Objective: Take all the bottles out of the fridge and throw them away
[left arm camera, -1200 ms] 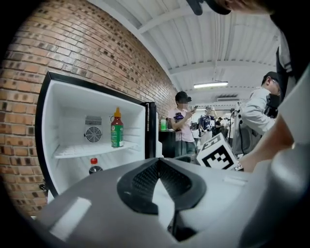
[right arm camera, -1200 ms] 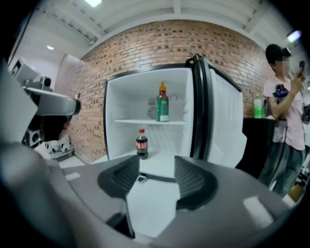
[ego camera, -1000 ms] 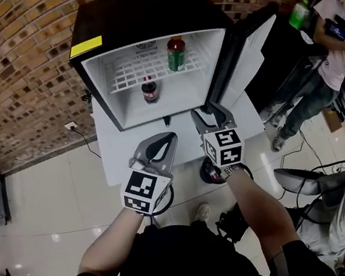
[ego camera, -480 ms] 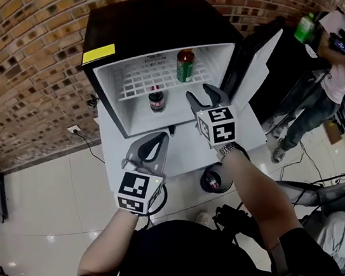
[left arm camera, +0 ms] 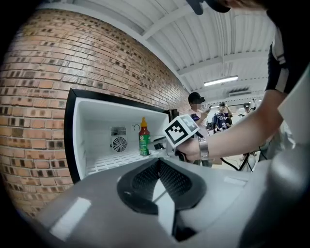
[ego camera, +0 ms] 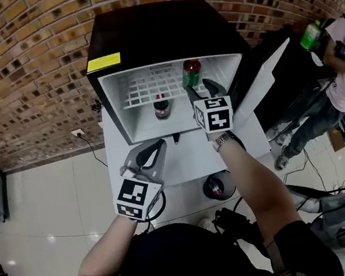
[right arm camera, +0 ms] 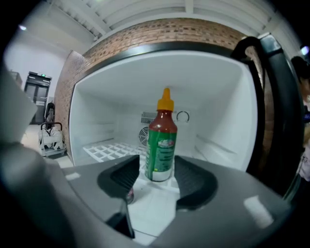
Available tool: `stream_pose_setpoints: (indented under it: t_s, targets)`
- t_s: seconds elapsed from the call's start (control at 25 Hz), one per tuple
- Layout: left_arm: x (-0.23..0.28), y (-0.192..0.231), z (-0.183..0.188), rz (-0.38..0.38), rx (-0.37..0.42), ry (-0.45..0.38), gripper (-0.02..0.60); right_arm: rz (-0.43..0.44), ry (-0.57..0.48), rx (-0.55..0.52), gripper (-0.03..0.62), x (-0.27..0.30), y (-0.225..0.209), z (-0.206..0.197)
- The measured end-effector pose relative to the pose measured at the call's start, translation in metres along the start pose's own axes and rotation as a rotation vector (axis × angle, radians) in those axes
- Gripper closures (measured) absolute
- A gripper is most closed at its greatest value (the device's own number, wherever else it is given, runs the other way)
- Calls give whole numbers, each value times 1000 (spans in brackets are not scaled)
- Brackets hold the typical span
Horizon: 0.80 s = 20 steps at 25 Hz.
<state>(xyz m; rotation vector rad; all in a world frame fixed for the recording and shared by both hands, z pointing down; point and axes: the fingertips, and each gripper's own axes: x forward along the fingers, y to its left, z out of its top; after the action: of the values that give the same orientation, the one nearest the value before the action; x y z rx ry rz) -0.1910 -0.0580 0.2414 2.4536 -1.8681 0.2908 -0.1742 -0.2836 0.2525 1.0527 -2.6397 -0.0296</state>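
Head view
- Fridge (ego camera: 163,32): a small black one set on a white bench (ego camera: 189,160) against a brick wall, with its door (ego camera: 267,81) swung open to the right.
- Sauce bottle (ego camera: 191,73): green with a red cap, stood upright at the right of the wire shelf (ego camera: 149,89).
- Cola bottle (ego camera: 161,107): stood upright on the fridge floor, left of and lower than the sauce bottle.
- Right gripper (ego camera: 202,88): reached into the fridge mouth, with the jaws spread just near of the sauce bottle.
- Left gripper (ego camera: 151,151): held over the near part of the bench, well apart from both bottles.
- Bin (ego camera: 218,186): seen on the floor near the bench, with something red inside.

Left gripper view
- Left gripper (left arm camera: 158,162): jaws pressed together at the tips, with nothing pinched.
- Beyond the jaws: the open fridge, with the sauce bottle on the shelf and the right gripper just to its right.

Right gripper view
- Right gripper (right arm camera: 157,180): jaws spread, with nothing pinched.
- Sauce bottle: framed between the two pads, with a narrow gap on each side. It seems to stand at or just beyond the tips, though the depth is hard to judge.
- Under the left jaw: a small dark item is glimpsed, possibly the cola bottle.
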Motion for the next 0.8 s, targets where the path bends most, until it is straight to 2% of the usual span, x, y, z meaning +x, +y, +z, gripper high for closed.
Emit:
stream_pose_setpoints:
  t_s: [0.28, 0.8]
  targets:
    - [-3, 9, -1, 21, 12, 13, 578, -17, 5, 8, 368, 25, -6, 7]
    - [-7, 23, -14, 47, 0, 41, 578, -27, -2, 8, 326, 54, -10, 10]
